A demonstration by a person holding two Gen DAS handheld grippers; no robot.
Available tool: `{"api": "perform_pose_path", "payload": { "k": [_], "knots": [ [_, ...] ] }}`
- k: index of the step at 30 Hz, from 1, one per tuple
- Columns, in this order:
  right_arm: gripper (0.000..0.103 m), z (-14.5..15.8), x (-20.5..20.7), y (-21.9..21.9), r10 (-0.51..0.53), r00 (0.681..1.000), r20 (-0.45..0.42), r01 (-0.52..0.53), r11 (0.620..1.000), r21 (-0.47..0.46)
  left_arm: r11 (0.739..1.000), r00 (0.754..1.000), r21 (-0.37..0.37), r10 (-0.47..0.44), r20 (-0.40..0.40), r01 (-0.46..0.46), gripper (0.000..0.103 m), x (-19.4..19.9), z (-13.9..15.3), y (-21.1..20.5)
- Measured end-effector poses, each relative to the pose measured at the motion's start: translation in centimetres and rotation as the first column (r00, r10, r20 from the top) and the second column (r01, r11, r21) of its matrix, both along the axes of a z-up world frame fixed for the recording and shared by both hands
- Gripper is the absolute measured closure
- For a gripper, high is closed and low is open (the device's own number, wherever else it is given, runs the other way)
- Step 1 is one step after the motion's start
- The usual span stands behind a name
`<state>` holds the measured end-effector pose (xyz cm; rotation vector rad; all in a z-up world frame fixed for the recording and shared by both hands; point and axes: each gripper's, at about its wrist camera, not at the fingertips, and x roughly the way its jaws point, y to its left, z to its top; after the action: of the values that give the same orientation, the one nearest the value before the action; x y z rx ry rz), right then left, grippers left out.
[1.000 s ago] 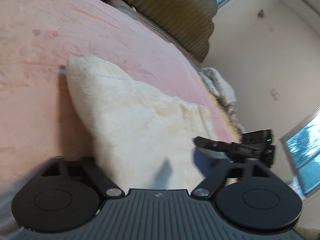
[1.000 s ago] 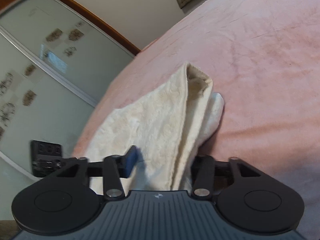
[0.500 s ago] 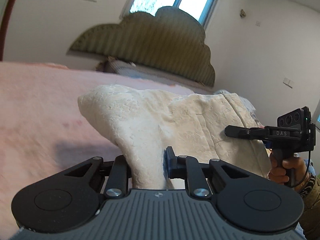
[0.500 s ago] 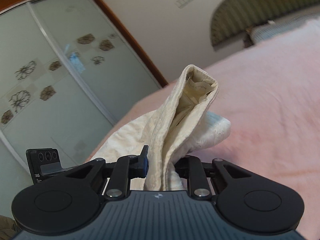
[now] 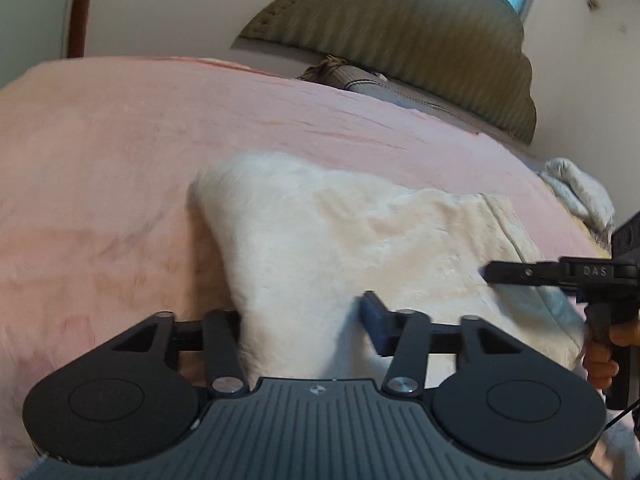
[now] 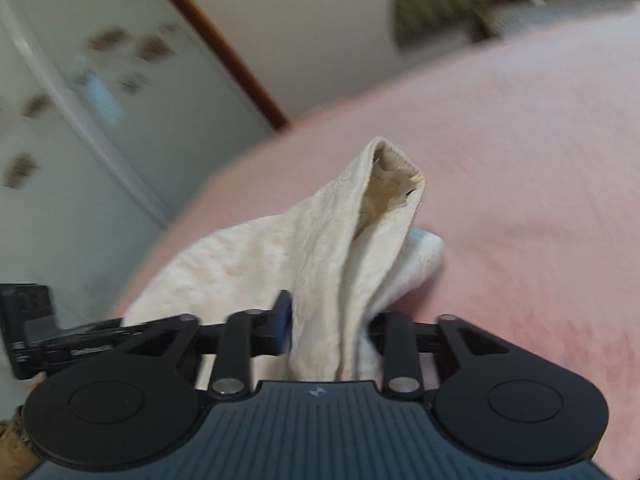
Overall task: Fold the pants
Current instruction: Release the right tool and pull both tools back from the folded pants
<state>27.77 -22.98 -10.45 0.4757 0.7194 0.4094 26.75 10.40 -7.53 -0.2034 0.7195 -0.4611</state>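
Note:
Cream textured pants (image 5: pixel 352 236) lie folded on a pink bed (image 5: pixel 120 160). My left gripper (image 5: pixel 304 320) has its jaws around the near edge of the pants, with the cloth between the pads; they stand wider than before. My right gripper (image 6: pixel 328 320) is shut on the other end of the pants (image 6: pixel 360 248), which bunch up in a peak showing a label inside the waistband. The right gripper also shows in the left wrist view (image 5: pixel 560 276), at the pants' right edge, held by a hand.
A green scalloped headboard (image 5: pixel 400 32) and a pillow (image 5: pixel 384 84) stand at the far end of the bed. A white crumpled cloth (image 5: pixel 576 192) lies at the bed's right edge. Sliding glass wardrobe doors (image 6: pixel 80 120) stand left of the bed.
Both grippers came down from a raised position and the pants now rest lower on the bed. The left gripper's jaws have widened around the cloth.

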Motion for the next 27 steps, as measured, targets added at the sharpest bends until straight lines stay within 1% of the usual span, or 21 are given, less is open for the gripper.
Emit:
{"api": "perform_pose_path", "payload": {
  "k": [1,2,3,4,6,8,9,10,11,12,13,14,15,16,18,20,21,22,23,24,27],
  "knots": [
    [0.057,-0.7,0.0,-0.6,-0.012,0.999,-0.031,0.013,1.000,0.026,1.000,1.000,-0.021,0.017,-0.006,-0.017,0.035,-0.3,0.0,0.6],
    [0.056,-1.0,-0.6,-1.4,-0.006,1.000,-0.028,0.008,0.997,0.074,0.999,0.999,-0.025,0.042,-0.015,-0.042,0.033,-0.6,0.3,1.2],
    [0.053,-0.9,-1.3,-2.1,-0.004,0.999,-0.033,0.007,0.997,0.083,0.997,0.997,-0.012,0.075,-0.012,-0.076,0.031,-1.0,0.9,1.7],
    [0.049,-0.6,-2.1,-2.7,-0.013,0.999,-0.032,0.015,0.998,0.056,0.994,0.994,0.012,0.110,0.011,-0.110,0.032,-1.7,1.5,2.1],
    [0.046,0.7,-4.3,-3.8,-0.068,0.998,0.018,0.069,0.997,-0.027,0.989,0.984,0.036,0.137,0.114,-0.142,0.032,-3.6,3.4,2.7],
    [0.046,2.9,-6.8,-4.0,-0.149,0.980,0.132,0.165,0.979,-0.122,0.995,0.978,-0.009,0.095,0.188,-0.095,0.032,-5.6,5.1,2.7],
    [0.046,3.8,-7.8,-3.7,-0.130,0.973,0.191,0.159,0.977,-0.145,0.997,0.979,-0.056,0.062,0.196,-0.052,0.030,-6.4,5.8,2.3],
    [0.045,4.6,-8.6,-3.2,-0.073,0.970,0.232,0.101,0.989,-0.111,0.995,0.982,-0.103,0.026,0.185,-0.007,0.024,-6.5,6.1,1.8],
    [0.043,4.8,-8.8,-2.8,-0.004,0.972,0.235,0.015,0.999,-0.044,0.991,0.987,-0.133,-0.004,0.161,0.026,0.020,-6.4,6.1,1.1],
    [0.039,4.8,-8.3,-2.0,0.080,0.972,0.219,-0.087,0.996,0.023,0.991,0.993,-0.130,-0.018,0.114,0.033,0.011,-6.1,5.6,0.0],
    [0.039,4.4,-8.1,-1.1,0.129,0.971,0.202,-0.138,0.990,0.034,0.994,0.998,-0.106,-0.010,0.062,0.017,0.009,-5.4,4.9,-0.6],
    [0.039,3.8,-7.8,0.1,0.148,0.973,0.175,-0.146,0.989,-0.019,0.997,1.000,-0.075,0.004,-0.001,-0.004,0.014,-4.4,3.4,-1.4],
    [0.039,3.0,-7.4,1.2,0.139,0.981,0.134,-0.124,0.986,-0.113,0.997,0.999,-0.071,0.009,-0.045,-0.012,0.015,-3.7,2.1,-1.4],
    [0.040,2.0,-7.1,2.0,0.132,0.986,0.105,-0.111,0.975,-0.192,0.995,0.998,-0.094,0.016,-0.060,-0.022,0.018,-3.2,1.3,-1.1],
    [0.040,0.9,-7.5,2.7,0.116,0.987,0.112,-0.085,0.965,-0.249,0.993,0.998,-0.105,0.053,-0.036,-0.056,0.016,-4.6,2.3,-0.3],
    [0.038,2.0,-9.3,3.6,0.067,0.990,0.127,-0.029,0.960,-0.277,0.996,0.997,-0.053,0.079,0.018,-0.078,0.015,-6.5,3.9,-0.5],
    [0.032,2.7,-10.4,4.1,0.055,0.987,0.148,-0.008,0.954,-0.299,0.996,0.994,-0.017,0.091,0.064,-0.091,0.012,-7.6,4.7,-1.0],
    [0.019,3.3,-11.6,4.6,0.050,0.983,0.177,0.009,0.949,-0.316,0.994,0.989,0.012,0.104,0.101,-0.105,0.003,-9.2,5.1,-1.2],
    [0.012,3.9,-12.9,5.3,0.048,0.976,0.211,0.025,0.944,-0.329,0.992,0.985,0.037,0.119,0.123,-0.124,0.000,-10.9,5.3,-1.4],
    [0.001,4.1,-14.0,5.7,0.044,0.972,0.230,0.036,0.942,-0.332,0.989,0.983,0.056,0.127,0.134,-0.135,0.001,-12.2,5.3,-1.6],
    [0.000,4.1,-16.6,7.5,0.019,0.972,0.233,0.062,0.940,-0.335,0.989,0.988,0.084,0.111,0.107,-0.120,0.001,-15.5,4.6,-2.3]
  ]
}}
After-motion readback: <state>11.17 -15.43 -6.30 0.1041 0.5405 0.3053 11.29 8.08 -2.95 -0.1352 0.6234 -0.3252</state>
